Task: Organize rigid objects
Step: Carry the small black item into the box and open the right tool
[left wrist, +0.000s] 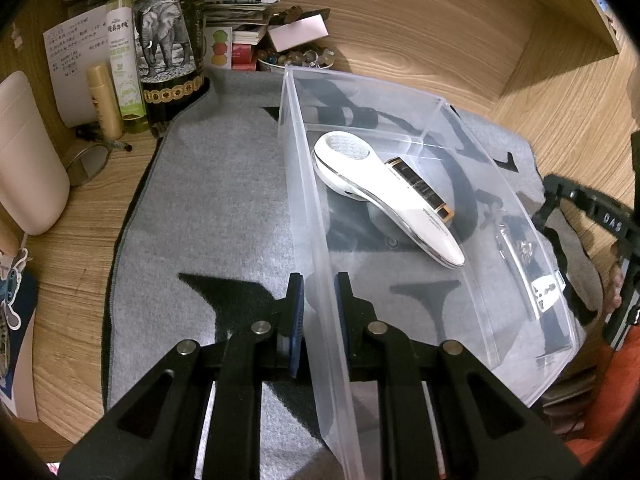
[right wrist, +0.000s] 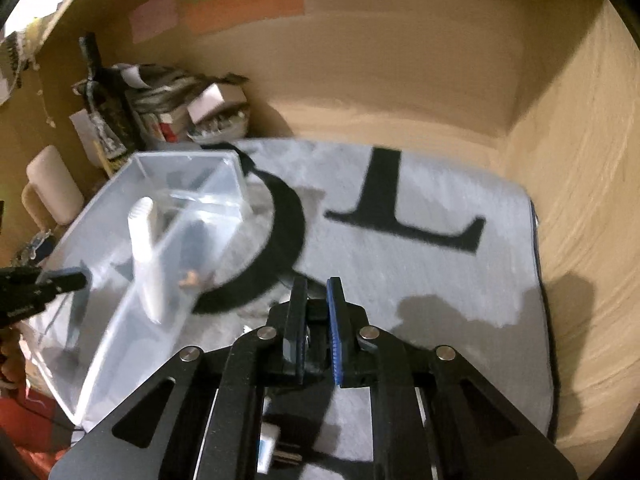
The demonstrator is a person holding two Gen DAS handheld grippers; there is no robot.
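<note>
While my left gripper (left wrist: pixel 318 280) straddles the near wall of the clear plastic bin (left wrist: pixel 304 168), one pad sits outside the wall and one inside, with a sliver of space showing on either side, so I cannot tell whether they are truly pinching it. The bin rests on a grey mat (left wrist: pixel 208 208) with large black letters, spread over a wooden desk (left wrist: pixel 76 280). Inside the bin lies a white handheld device (left wrist: pixel 384 196) with a round head and a dark strip with gold edges, slanting across the floor of the bin. Near the bin's right wall lies a smaller item with metal and white parts (left wrist: pixel 532 268); I cannot make out what it is. Behind the mat stand a dark box printed with an elephant (left wrist: pixel 164 40), a green spray bottle (left wrist: pixel 124 48), a gold tube (left wrist: pixel 105 100) and a pile of papers.

My right gripper (right wrist: pixel 316 308) hangs over the mat to the right of the bin, its pads drawn close together with a dark object between them; the view is blurred and I cannot tell what the object is.
</note>
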